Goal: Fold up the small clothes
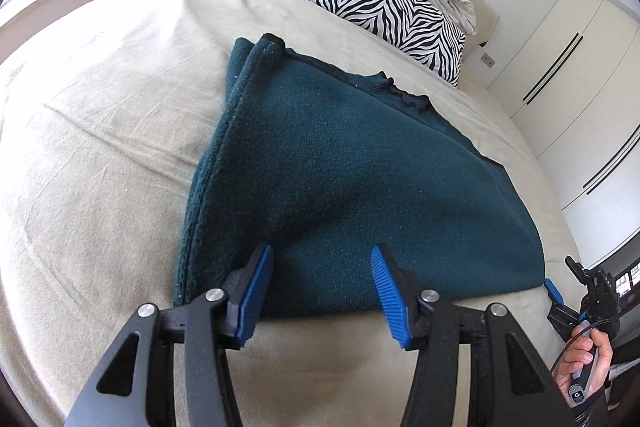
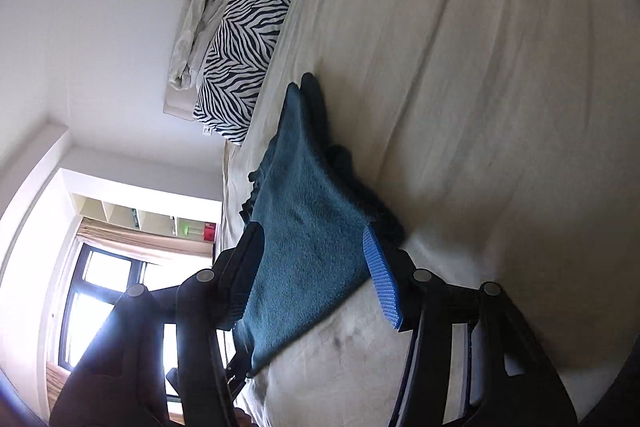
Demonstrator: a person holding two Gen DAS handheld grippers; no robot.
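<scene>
From my left wrist, the dark green sweater (image 1: pixel 340 167) lies folded on the bed (image 1: pixel 100 147), neckline toward the zebra-print pillow (image 1: pixel 388 11). My left hand-held gripper (image 1: pixel 322 287) hangs parted and empty above the near folded edge, so the fold can settle. From my right wrist, rolled sideways, my right hand-held gripper (image 2: pixel 312 275) is parted too; the sweater edge shows between its 2 fingers, seemingly unpinched, though blur leaves doubt.

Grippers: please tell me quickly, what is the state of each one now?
Left gripper: open, holding nothing, its fingers over the near edge of the green sweater.
Right gripper: open, the sweater lying between its fingers, not clamped.
</scene>
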